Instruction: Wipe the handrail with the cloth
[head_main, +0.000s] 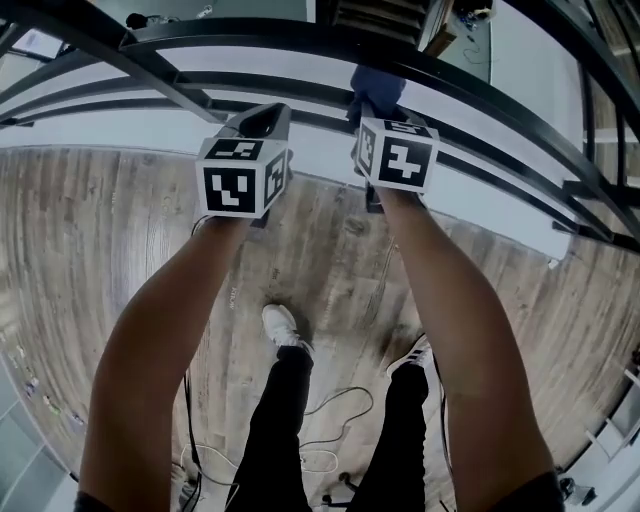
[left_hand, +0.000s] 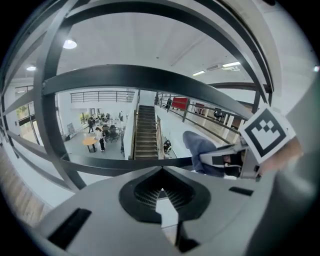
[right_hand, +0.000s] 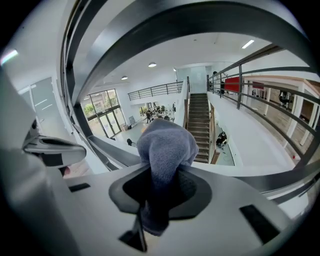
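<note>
A blue cloth (head_main: 377, 92) bunches against a dark metal handrail (head_main: 250, 32) in the head view. My right gripper (head_main: 379, 108) is shut on this cloth (right_hand: 167, 145), which bulges up out of the jaws toward a rail bar (right_hand: 200, 20). My left gripper (head_main: 260, 122) hovers left of it, just short of the railing, and touches no bar. Its jaws (left_hand: 161, 172) look shut with nothing between them. From the left gripper view, the right gripper (left_hand: 220, 160) and its cloth (left_hand: 200, 147) show at the right, below a curved bar (left_hand: 140, 77).
Several curved railing bars (head_main: 480, 165) cross ahead of me. I stand on a wooden floor (head_main: 90, 250) with a cable (head_main: 340, 400) by my shoes (head_main: 282, 325). Past the railing is a drop to a lower hall with a staircase (left_hand: 145, 132) and people.
</note>
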